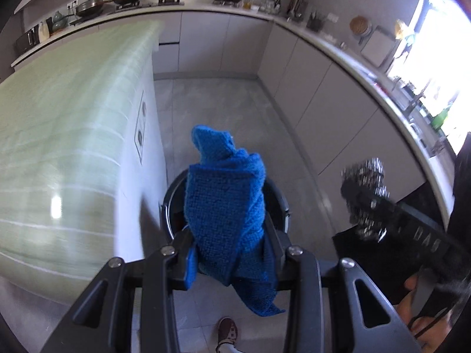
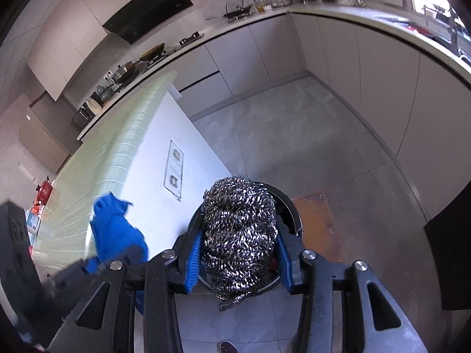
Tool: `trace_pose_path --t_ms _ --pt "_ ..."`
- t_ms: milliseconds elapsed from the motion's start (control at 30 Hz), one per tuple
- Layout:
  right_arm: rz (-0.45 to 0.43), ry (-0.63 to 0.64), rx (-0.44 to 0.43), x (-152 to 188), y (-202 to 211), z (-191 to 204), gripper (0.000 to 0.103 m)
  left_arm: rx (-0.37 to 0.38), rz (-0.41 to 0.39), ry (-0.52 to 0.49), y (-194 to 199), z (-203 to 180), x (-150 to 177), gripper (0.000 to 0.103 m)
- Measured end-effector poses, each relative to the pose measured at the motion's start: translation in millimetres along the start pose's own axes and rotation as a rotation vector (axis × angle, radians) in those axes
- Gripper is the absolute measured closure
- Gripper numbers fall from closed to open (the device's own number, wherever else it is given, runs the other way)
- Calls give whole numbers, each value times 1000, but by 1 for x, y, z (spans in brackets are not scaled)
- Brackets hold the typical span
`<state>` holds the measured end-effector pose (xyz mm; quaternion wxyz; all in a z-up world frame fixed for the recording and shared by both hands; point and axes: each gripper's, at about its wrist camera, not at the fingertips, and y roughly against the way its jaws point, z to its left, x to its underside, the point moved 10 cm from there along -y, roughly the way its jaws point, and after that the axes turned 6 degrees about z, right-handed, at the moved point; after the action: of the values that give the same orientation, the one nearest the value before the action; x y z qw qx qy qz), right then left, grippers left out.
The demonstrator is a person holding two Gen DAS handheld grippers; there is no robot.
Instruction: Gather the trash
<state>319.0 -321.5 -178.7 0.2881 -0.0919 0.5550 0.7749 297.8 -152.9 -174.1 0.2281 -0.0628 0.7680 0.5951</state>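
Note:
My left gripper [image 1: 232,247] is shut on a blue knitted cloth [image 1: 226,206] and holds it above a round black trash bin [image 1: 173,203] on the floor. My right gripper [image 2: 240,256] is shut on a steel wool scrubber [image 2: 240,235], also above the bin [image 2: 290,209]. The bin's inside is mostly hidden by both items. In the left wrist view the scrubber [image 1: 365,197] shows at the right. In the right wrist view the cloth [image 2: 117,232] shows at the left.
A counter with a green striped cover [image 1: 67,135] and a white side panel [image 2: 176,158] stands just left of the bin. Grey cabinets [image 1: 318,100] run along the back and right. An orange mat [image 2: 319,220] lies right of the bin. A shoe [image 1: 228,331] is on the floor below.

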Motion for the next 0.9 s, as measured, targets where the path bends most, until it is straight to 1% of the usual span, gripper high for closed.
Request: trace_pose_path --t_ms 167,200,333,400,433,467,500,533,600,700,733,767,867,900 --pt "39 16 -19 -4 -51 -8 57 -53 37 32 -42 10 12 65" --pt "44 21 -22 -6 -61 -9 57 -54 42 40 -46 10 13 65" --pt "43 44 -42 -20 -93 -10 55 -100 36 53 -66 16 11 63" --pt "56 71 -50 -24 -110 -6 49 -127 48 72 -76 23 12 56" --pt "68 86 -39 -26 -118 -5 40 -142 51 84 -78 23 15 47" --pt "67 97 -31 -29 -124 -5 36 -152 49 98 -81 25 14 36" --pt "52 103 -25 -34 -128 -5 35 -161 46 107 -85 19 12 32" --pt "41 99 -27 -37 -129 -3 34 -167 35 112 -85 20 11 28" --pt "20 90 -16 -45 -131 -7 34 -174 6 120 -82 23 8 28" --pt "-40 89 -19 -56 -116 -9 34 -181 -18 130 -71 24 6 28" --pt "-49 102 -2 -57 -112 -10 34 -182 -26 133 -67 23 7 28" --pt "-45 114 12 -58 -109 -10 34 -183 -30 137 -62 24 8 28" --pt "-19 96 -20 -57 -97 -8 34 -169 -32 135 -42 17 12 28" --pt "-10 96 -17 -55 -94 -8 34 -168 -29 127 -38 16 14 28"
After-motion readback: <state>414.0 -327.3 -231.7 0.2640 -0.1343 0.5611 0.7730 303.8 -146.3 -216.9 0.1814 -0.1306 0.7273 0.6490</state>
